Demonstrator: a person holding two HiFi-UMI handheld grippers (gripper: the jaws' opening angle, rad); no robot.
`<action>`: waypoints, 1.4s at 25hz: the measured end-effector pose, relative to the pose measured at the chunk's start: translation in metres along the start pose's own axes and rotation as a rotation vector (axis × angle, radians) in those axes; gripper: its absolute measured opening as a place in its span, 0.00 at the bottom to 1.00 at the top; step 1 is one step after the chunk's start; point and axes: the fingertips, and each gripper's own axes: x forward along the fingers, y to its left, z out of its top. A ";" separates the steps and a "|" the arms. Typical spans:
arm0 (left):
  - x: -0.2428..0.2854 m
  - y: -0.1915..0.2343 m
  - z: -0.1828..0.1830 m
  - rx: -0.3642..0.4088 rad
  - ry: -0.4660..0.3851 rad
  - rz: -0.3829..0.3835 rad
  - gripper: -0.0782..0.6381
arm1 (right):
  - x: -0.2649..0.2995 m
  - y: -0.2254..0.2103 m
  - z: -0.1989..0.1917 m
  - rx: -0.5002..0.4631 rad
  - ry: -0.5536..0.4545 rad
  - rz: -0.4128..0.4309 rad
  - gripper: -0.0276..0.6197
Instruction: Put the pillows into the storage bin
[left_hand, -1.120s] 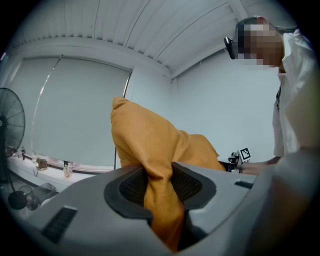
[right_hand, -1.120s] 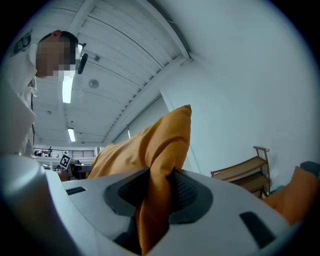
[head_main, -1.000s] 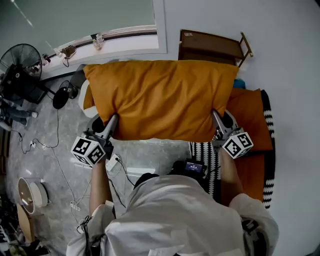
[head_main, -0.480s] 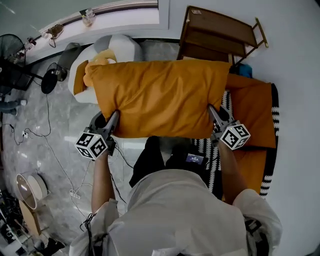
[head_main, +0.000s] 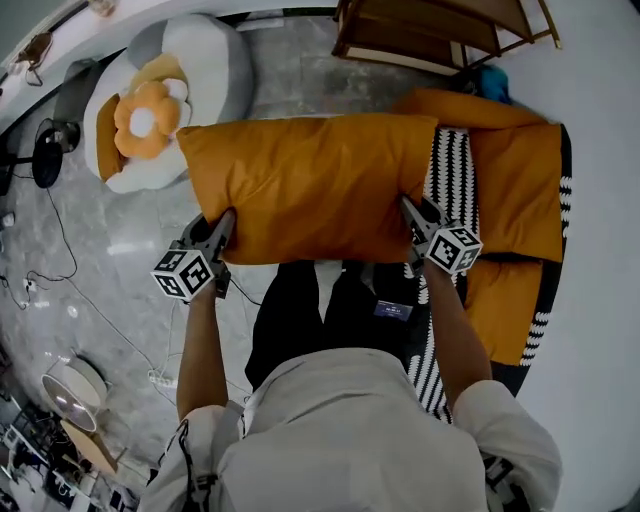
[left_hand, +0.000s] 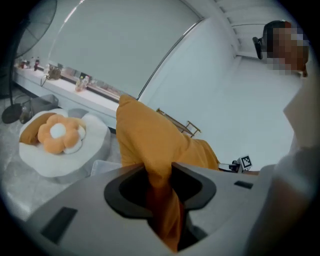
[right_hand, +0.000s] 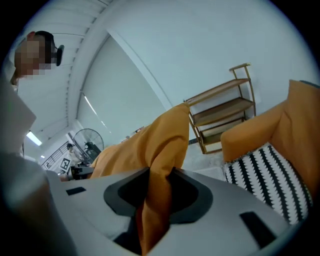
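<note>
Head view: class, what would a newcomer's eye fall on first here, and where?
A big orange pillow fills the middle, held up by its near corners: the left tool pinches one, the right tool the other. A flower cushion lies at upper left, and more orange pillows lie at the right.

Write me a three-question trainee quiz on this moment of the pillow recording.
1. Multiple choice: the left claw is closed on A) the orange pillow, B) a cable, C) a fan.
2. True or false: the flower cushion lies on the striped rug.
3. How many claws pinch the held pillow?
Key: 1 A. 2 False: the flower cushion sits in the grey-and-white bin at the left. 3 Two: the right claw grips the other near corner.
</note>
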 end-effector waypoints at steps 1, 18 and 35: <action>0.013 0.010 -0.011 -0.017 0.026 -0.001 0.31 | 0.008 -0.012 -0.013 0.016 0.020 -0.018 0.25; 0.163 0.156 -0.160 -0.185 0.247 0.076 0.31 | 0.140 -0.154 -0.156 0.106 0.211 -0.106 0.25; 0.211 0.224 -0.194 -0.174 0.378 0.232 0.48 | 0.193 -0.215 -0.206 0.193 0.327 -0.206 0.37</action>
